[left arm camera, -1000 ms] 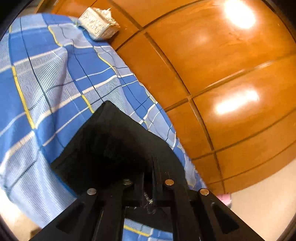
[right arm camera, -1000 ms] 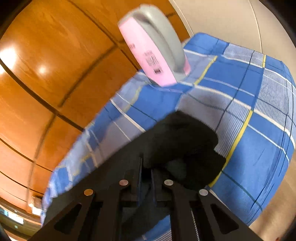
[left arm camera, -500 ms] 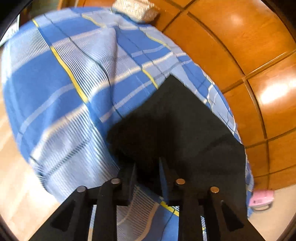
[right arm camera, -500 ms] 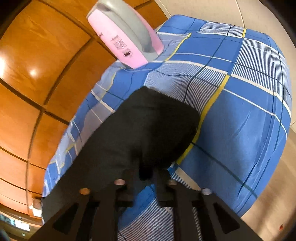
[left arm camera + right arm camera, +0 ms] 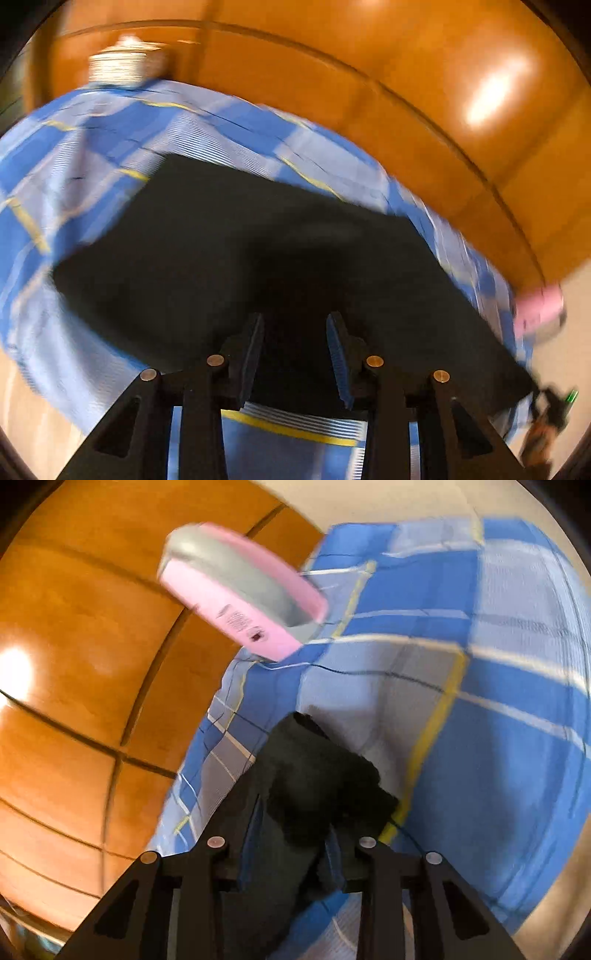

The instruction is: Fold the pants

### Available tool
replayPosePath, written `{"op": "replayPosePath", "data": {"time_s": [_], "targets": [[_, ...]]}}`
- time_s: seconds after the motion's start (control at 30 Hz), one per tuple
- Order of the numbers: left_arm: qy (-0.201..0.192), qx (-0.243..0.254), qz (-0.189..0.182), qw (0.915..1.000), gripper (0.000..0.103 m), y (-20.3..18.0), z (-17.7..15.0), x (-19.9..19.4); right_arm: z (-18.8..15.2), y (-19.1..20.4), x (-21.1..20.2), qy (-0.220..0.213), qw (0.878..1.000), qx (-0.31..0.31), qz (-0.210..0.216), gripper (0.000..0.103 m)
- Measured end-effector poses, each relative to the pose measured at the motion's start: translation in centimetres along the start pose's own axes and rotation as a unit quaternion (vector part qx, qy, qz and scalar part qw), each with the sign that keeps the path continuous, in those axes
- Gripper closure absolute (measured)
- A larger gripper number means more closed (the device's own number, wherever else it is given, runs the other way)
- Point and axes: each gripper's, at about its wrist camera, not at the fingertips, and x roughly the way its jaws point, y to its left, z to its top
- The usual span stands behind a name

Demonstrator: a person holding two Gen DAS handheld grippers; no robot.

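Observation:
The black pants (image 5: 236, 251) lie spread flat on a blue plaid cloth (image 5: 92, 155) that covers the table. My left gripper (image 5: 295, 350) is open just above the near edge of the pants, with nothing between its fingers. In the right wrist view one end of the pants (image 5: 317, 775) is bunched up in front of my right gripper (image 5: 291, 834), whose jaws stand apart with black fabric lying between them. Both views are blurred by motion.
A pink and grey device (image 5: 240, 594) stands on the cloth near the wooden wall (image 5: 74, 646); it also shows in the left wrist view (image 5: 539, 306). A silvery box (image 5: 125, 62) sits at the far corner. The cloth hangs over the table edges.
Both grippers were shut on the pants a second ago and have opened. The pants, held up before, now lie spread on the cloth. Both cameras have swung.

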Motion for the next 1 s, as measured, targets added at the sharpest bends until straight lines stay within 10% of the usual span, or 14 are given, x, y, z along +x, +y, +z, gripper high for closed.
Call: {"op": "replayPosePath", "data": {"time_s": [0.2,0.33,0.63,1.0], "targets": [[0.054,0.054,-0.006,0.9971,0.067,-4.6,-2.7,4.0,1.3,3.8,-2.1,-0.022,0.995,-0.097,-0.008,0.091],[0.051,0.083,0.015,0.9951,0.067,-5.3,-3.0,4.5,0.7,-0.4,0.1,0.042,0.995,-0.049,-0.076,0.089],[0.048,0.065,0.007,0.9967,0.067,-4.1,-3.4,3.4,-1.8,-5.6,-2.9,0.02,0.997,0.068,0.015,0.07],[0.043,0.064,0.006,0.997,0.067,-4.0,-3.6,3.5,-2.0,-4.1,-1.3,0.023,0.999,-0.002,-0.049,0.084]]}}
